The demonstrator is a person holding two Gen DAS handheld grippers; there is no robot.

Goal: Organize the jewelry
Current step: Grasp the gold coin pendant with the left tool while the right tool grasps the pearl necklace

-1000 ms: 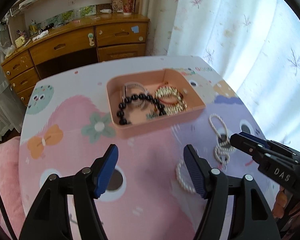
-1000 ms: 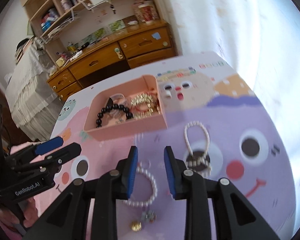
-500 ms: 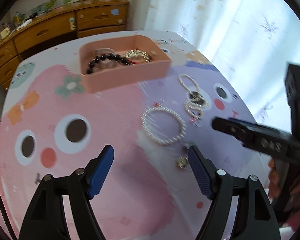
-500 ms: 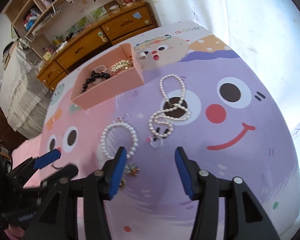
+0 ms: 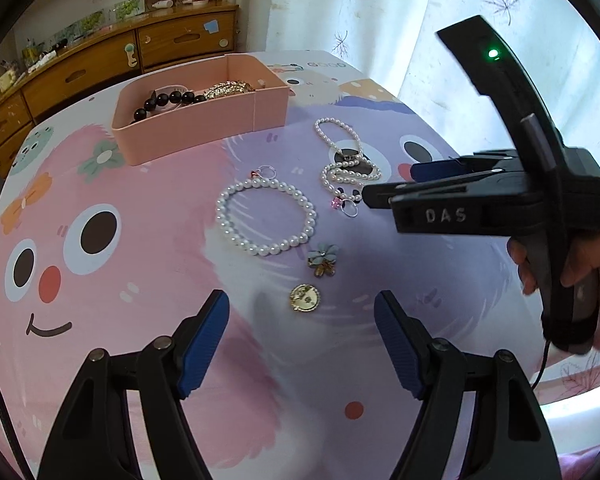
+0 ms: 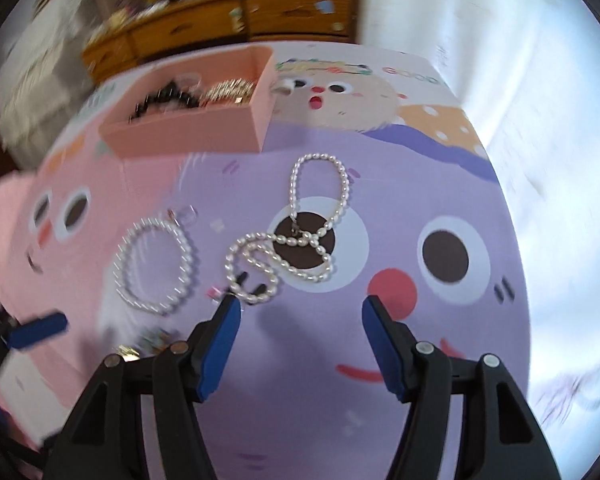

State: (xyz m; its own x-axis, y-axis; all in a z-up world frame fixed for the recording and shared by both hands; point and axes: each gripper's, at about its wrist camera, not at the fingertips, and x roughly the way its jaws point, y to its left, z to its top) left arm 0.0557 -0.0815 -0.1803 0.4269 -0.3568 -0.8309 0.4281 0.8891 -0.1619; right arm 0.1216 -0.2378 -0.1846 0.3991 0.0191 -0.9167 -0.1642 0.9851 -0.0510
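Note:
A pink tray [image 5: 204,130] at the table's far side holds a black bead bracelet [image 5: 164,101] and gold jewellery [image 5: 229,88]. On the cartoon tablecloth lie a round pearl bracelet [image 5: 266,211], a twisted pearl necklace [image 5: 346,158], a small pink-stone ring [image 5: 345,205], a flower brooch [image 5: 323,259] and a gold pendant [image 5: 305,298]. My left gripper [image 5: 302,336] is open and empty, just short of the gold pendant. My right gripper [image 6: 298,344] is open and empty, just short of the pearl necklace [image 6: 300,240]. The right gripper also shows from the side in the left wrist view [image 5: 384,188].
A wooden dresser [image 5: 100,60] stands behind the table. A white curtain [image 5: 380,8] hangs at the far right. The tray [image 6: 188,136] and pearl bracelet [image 6: 154,264] also show, blurred, in the right wrist view. The table's edge curves close on the right.
Both grippers pulled back from the tray toward the loose jewellery. The right gripper opened wide and now points at the pearl necklace. The left gripper stayed open.

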